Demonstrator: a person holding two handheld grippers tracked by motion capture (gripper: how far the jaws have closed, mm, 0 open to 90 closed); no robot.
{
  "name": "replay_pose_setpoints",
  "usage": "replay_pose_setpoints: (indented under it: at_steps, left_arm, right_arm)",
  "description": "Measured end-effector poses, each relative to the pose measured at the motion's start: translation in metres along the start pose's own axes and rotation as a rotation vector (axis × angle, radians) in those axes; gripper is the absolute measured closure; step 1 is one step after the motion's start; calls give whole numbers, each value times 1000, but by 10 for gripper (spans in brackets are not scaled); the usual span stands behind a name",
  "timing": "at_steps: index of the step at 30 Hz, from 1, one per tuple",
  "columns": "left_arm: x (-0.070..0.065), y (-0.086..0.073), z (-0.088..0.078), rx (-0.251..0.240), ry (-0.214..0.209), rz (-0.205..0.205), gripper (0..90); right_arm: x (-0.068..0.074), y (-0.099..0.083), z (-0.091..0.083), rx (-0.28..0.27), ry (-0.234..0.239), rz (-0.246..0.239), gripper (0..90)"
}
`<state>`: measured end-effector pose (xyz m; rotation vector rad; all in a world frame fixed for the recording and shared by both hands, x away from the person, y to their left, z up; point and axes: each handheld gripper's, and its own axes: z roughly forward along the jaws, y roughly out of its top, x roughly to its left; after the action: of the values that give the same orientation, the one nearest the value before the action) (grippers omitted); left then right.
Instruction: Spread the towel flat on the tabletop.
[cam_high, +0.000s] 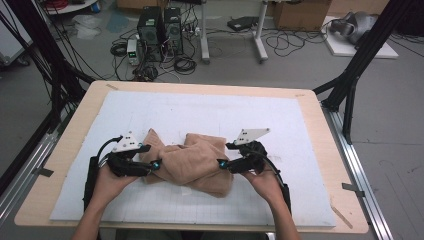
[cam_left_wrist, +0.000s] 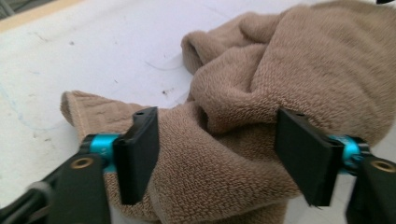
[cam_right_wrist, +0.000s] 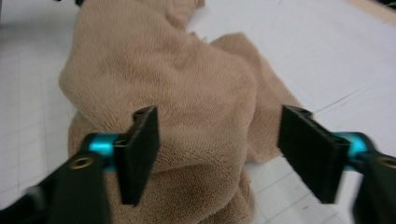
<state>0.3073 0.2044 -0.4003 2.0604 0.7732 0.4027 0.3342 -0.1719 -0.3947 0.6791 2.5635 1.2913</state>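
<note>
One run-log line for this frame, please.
object: crumpled tan towel on white mat | left gripper: jaws open astride towel fold | right gripper: jaws open astride towel | lifted: no

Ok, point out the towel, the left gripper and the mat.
towel (cam_high: 192, 162), high view, middle of the crumpled heap.
left gripper (cam_high: 152, 165), high view, between its fingertips.
mat (cam_high: 210, 107), high view, bare white surface.

A tan towel (cam_high: 192, 162) with a looped terry texture is seen on a white mat (cam_high: 280, 120) marked with a faint grid. The worktop (cam_high: 67, 150) is pale wood. Black fingers (cam_left_wrist: 137, 156) are carried on turquoise fittings.
</note>
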Motion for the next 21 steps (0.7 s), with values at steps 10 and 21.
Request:
replay_pose_setpoints:
  at_steps: [10,21]
  left_arm:
    - [4,-6,21,111,-58,19,572]
    - [-10,-5,0,63,-23,94,827]
  right_arm:
    - [-2,-11,23,80,100,18,617]
    - [8,-14,-10,38,112,-23,770]
